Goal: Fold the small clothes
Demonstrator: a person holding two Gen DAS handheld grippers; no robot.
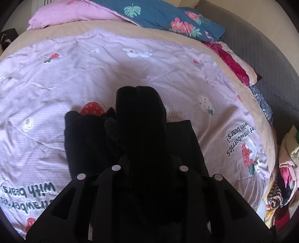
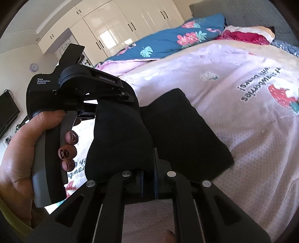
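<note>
A small black garment (image 1: 87,142) lies on the pink strawberry bedspread (image 1: 93,65). My left gripper (image 1: 139,104) is shut on a fold of it and holds that fold up off the bed; the black cloth hides the fingers. In the right wrist view the garment (image 2: 186,134) lies on the bedspread (image 2: 243,140) with a raised fold at its left. My right gripper (image 2: 148,168) is shut on the garment's near edge. The left gripper body (image 2: 78,97), held in a hand, grips the raised fold.
A blue floral duvet (image 1: 168,18) and pink pillow (image 1: 61,15) lie at the head of the bed. A red blanket (image 1: 233,63) lies at the right edge. A pile of clothes (image 1: 286,177) sits at the right. White wardrobes (image 2: 121,24) line the wall.
</note>
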